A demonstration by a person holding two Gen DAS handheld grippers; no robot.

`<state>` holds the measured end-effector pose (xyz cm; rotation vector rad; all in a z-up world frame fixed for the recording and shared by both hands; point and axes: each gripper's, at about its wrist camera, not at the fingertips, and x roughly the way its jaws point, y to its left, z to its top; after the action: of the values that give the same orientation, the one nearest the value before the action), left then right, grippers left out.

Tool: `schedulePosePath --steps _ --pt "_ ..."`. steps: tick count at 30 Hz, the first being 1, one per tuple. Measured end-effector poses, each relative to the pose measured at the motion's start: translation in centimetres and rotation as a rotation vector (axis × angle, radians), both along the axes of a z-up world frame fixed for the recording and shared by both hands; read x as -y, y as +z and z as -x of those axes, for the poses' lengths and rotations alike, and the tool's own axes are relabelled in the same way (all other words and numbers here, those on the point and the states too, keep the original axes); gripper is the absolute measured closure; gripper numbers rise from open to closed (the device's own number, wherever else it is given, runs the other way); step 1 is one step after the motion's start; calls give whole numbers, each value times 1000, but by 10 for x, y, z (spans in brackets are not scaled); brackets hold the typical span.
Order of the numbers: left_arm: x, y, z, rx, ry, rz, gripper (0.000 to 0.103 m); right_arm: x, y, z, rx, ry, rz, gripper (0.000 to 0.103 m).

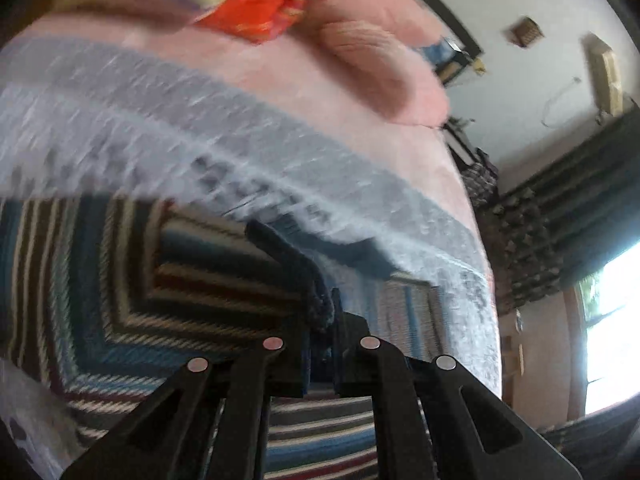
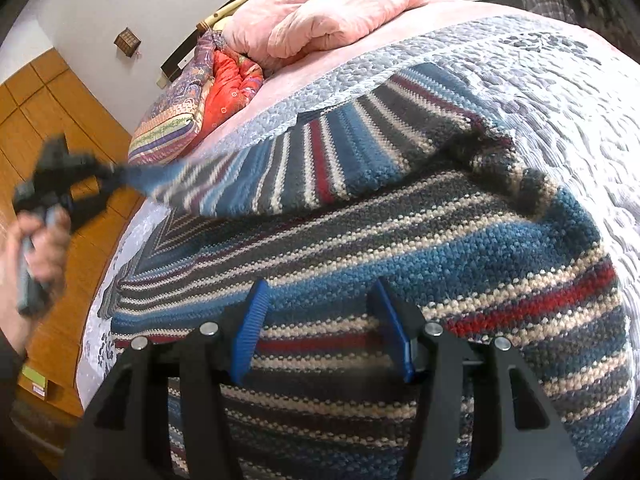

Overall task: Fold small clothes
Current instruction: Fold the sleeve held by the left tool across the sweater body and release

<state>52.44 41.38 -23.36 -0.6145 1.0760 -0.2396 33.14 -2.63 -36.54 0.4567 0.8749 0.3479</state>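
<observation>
A striped knitted sweater [image 2: 400, 248] in blue, grey, cream and red lies spread on the quilted bedspread [image 2: 560, 120]. My left gripper [image 1: 322, 320] is shut on a dark edge of the sweater [image 1: 296, 264], and its view is blurred. In the right wrist view the left gripper [image 2: 116, 172], held by a hand [image 2: 36, 240], lifts a sleeve or corner off the bed at the left. My right gripper [image 2: 320, 320] hovers open just over the sweater's near part, and its blue pads [image 2: 250, 328] hold nothing.
A bunched pink duvet [image 2: 320, 20], a red cushion [image 2: 232, 88] and a patterned pillow [image 2: 172, 120] lie at the head of the bed. A wooden wardrobe [image 2: 60, 100] stands left of the bed. A dark curtain [image 1: 560, 220] and a bright window [image 1: 612, 320] are beyond it.
</observation>
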Motion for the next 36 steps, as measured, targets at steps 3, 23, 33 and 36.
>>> schedulePosePath --steps 3,23,33,36 --pt "-16 -39 12 -68 25 -24 96 -1 -1 0 -1 1 -2 48" --pt "-4 -93 2 -168 85 -56 81 -2 -3 1 -2 6 5 49" --pt "-140 -57 72 -93 270 -22 47 -14 5 9 5 27 41 46" --pt "-208 -40 105 -53 403 -63 32 -26 15 12 12 46 46 45"
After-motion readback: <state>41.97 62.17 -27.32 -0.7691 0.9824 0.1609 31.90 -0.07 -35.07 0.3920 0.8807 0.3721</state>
